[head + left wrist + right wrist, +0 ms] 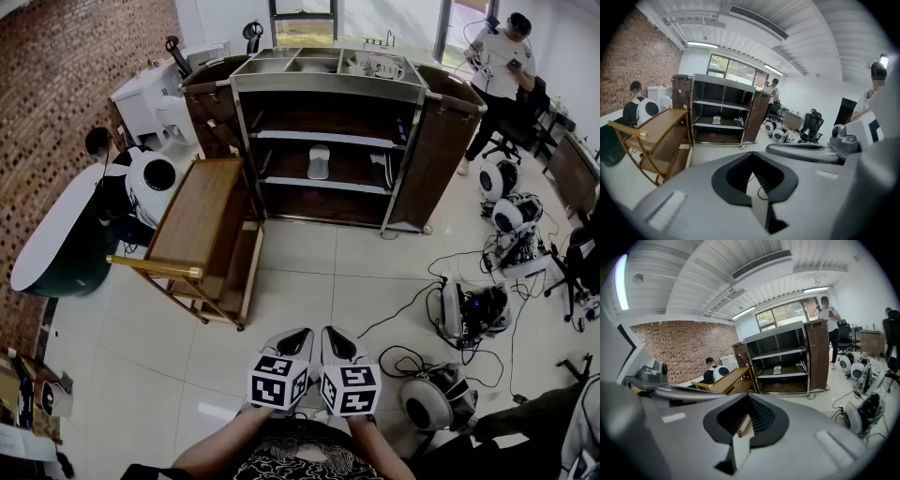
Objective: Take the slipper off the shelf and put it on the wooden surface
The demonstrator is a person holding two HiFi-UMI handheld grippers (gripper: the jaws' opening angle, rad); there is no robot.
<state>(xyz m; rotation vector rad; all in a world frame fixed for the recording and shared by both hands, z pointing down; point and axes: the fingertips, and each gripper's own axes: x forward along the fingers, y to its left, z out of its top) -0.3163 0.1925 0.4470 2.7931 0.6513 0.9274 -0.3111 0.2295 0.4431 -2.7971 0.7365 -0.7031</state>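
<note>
A pale slipper lies on the middle shelf of the dark open shelf unit at the far side of the room. It also shows small in the left gripper view and the right gripper view. The wooden cart with its flat wooden top stands left of the shelf. My left gripper and right gripper are side by side near my body, far from the shelf. Both are shut with nothing between the jaws, as the left gripper and right gripper show in their own views.
A seated person is by the brick wall at left, beside a white round table. Another person stands at the back right. Round white devices and cables litter the tiled floor on the right.
</note>
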